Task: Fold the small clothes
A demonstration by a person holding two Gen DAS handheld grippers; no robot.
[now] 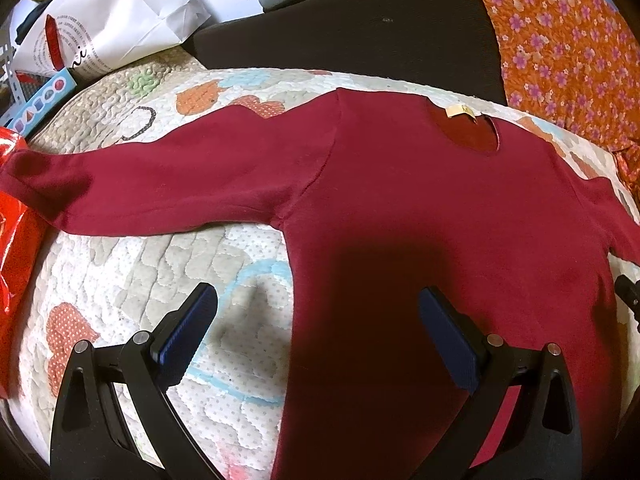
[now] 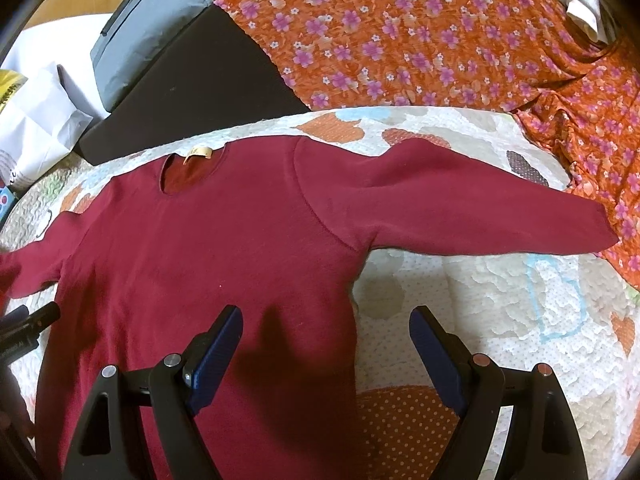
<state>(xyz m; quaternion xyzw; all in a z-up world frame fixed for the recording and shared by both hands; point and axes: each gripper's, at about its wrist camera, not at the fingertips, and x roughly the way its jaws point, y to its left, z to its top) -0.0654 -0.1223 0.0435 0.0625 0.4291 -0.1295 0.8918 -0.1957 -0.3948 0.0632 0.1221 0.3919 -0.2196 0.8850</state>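
A dark red long-sleeved top lies flat, front up, on a quilted patchwork blanket, both sleeves spread out sideways. A tan label shows in its neck opening. My left gripper hovers open over the top's left side seam below the armpit, with nothing between its blue pads. In the right wrist view the same top fills the left half, its right sleeve reaching out to the right. My right gripper is open above the top's right side edge, holding nothing.
An orange flowered cloth lies behind and to the right of the blanket. A dark cushion sits behind the top. White paper bags and a red plastic bag crowd the left side.
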